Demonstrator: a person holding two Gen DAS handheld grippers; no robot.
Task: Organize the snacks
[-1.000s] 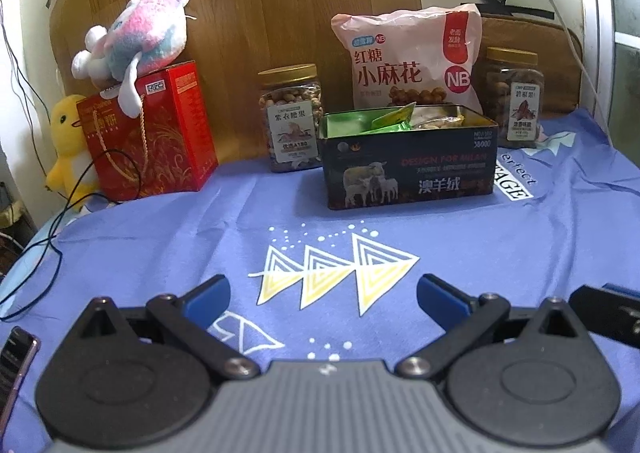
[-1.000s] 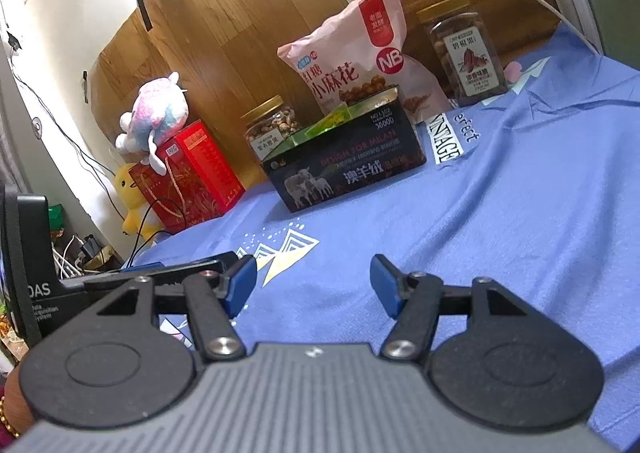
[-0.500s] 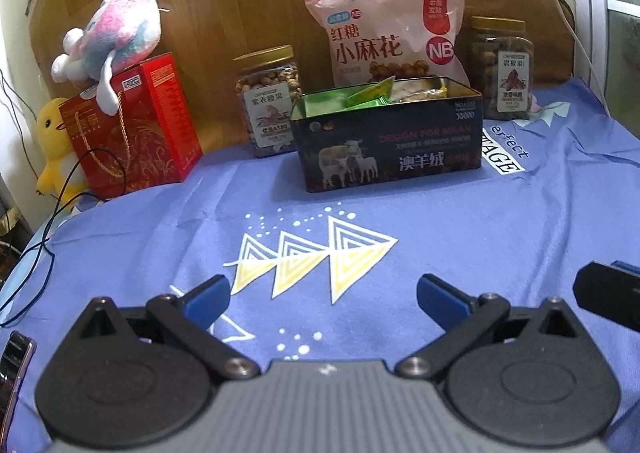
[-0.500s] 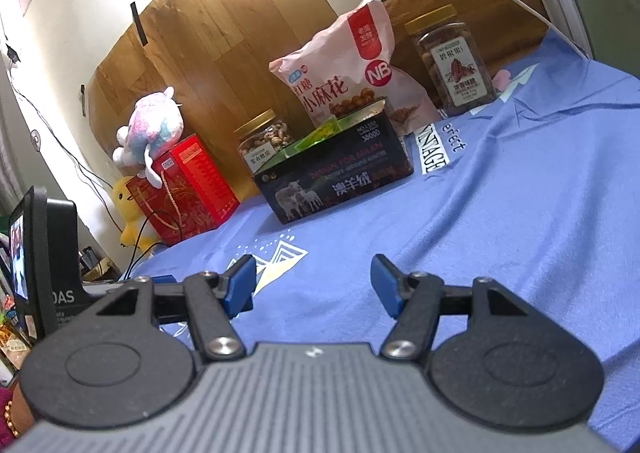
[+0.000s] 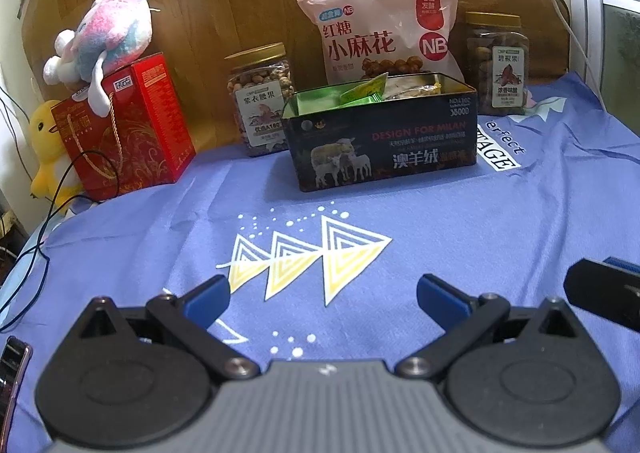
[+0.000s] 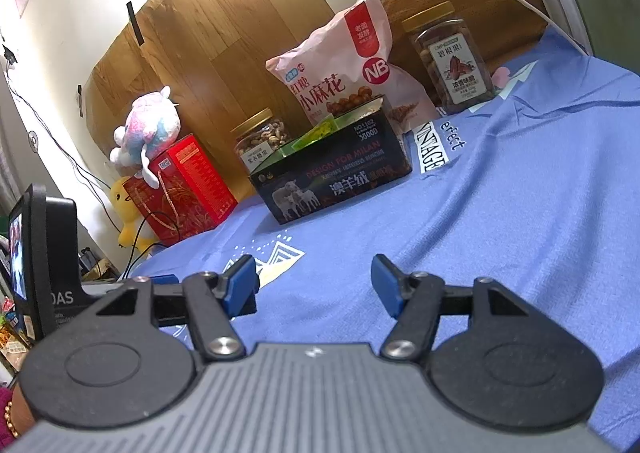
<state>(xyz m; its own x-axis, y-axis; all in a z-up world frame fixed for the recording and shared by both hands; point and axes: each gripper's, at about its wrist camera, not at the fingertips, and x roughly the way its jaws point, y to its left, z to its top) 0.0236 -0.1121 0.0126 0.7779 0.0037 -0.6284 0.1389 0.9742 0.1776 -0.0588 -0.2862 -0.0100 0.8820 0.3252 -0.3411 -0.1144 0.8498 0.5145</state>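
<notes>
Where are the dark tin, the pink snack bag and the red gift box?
dark tin [image 5: 384, 151], left wrist view, front wall.
pink snack bag [image 5: 380, 29], left wrist view, printed front.
red gift box [image 6: 192, 177], right wrist view, side face.

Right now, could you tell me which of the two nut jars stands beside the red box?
The cashew jar, left of the tin; the other jar stands at the tin's far right.

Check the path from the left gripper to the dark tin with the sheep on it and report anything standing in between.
Nothing visible blocks it. Between the open left gripper and the dark tin lies only bare blue cloth. The cashew jar and pink snack bag stand behind the tin, the red box off to its left.
</notes>
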